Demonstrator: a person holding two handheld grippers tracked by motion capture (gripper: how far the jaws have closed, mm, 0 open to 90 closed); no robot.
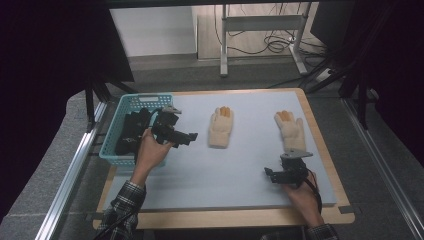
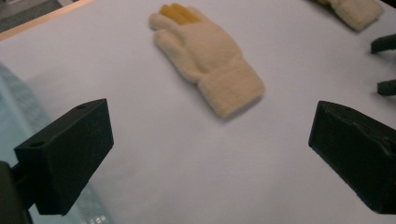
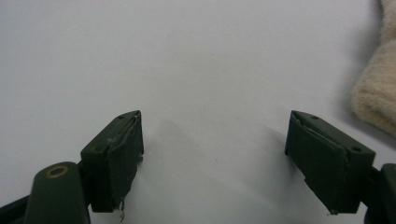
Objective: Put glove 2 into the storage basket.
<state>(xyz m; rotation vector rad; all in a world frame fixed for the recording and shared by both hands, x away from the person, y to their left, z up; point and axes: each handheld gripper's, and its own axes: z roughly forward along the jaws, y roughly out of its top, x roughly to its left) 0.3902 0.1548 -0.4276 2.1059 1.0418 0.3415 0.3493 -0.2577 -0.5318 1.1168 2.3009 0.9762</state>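
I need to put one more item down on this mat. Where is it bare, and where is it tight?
Bare: the mat's near half, between the left gripper and the right gripper, and the strip between the middle glove and the right glove. Tight: the left edge, where the teal basket, already holding dark items, meets the left hand.

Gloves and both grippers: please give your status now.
Left gripper open, empty, beside basket. Right gripper open, empty. Nearer glove flat on mat; second glove by right gripper. Nothing in the way.
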